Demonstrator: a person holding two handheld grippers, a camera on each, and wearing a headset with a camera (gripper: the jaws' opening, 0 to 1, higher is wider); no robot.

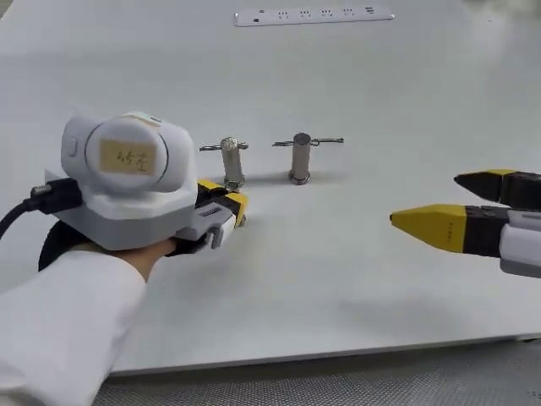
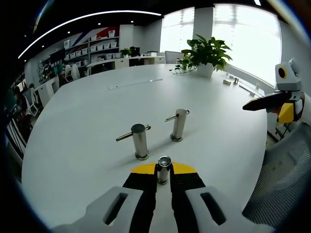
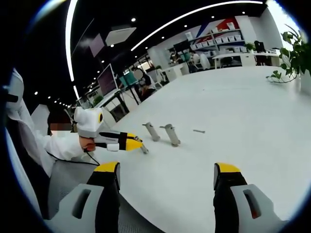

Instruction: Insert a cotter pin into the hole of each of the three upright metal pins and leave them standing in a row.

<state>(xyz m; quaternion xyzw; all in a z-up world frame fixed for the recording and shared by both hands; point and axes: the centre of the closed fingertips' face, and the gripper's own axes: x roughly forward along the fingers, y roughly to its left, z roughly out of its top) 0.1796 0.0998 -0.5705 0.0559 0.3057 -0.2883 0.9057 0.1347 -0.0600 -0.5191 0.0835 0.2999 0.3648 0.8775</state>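
On a white workbench [image 1: 338, 279], head view, two metal pins stand upright side by side, a gap betw. them: the left pin [image 1: 231, 163] and the right pin [image 1: 301, 159]. Each has a wire piece pushed crosswise thru its upper part: the left cotter pin [image 1: 221, 147] and the right cotter pin [image 1: 313, 142].

At the left edge, a hand [image 1: 127, 254] in a white sleeve holds the left gripper [image 1: 226, 205]. Its yellow-tipped jaws sit just in front of the left pin. In the left gripper view those jaws are pressed in on a third pin [image 2: 164, 169], which stands upright and is pinched betw. the yellow tips.

At the right, the right gripper [image 1: 427, 201] hangs over the table, well apart from the pins, w/ its jaws spread wide and nothing betw. them.

In the right gripper view a loose cotter pin [image 3: 198, 131] lies flat on the table, off to one side of the standing pins.

Background: a power strip [image 1: 313, 14] lies at the far edge, and a potted plant [image 2: 206, 53] stands at the table's far end.
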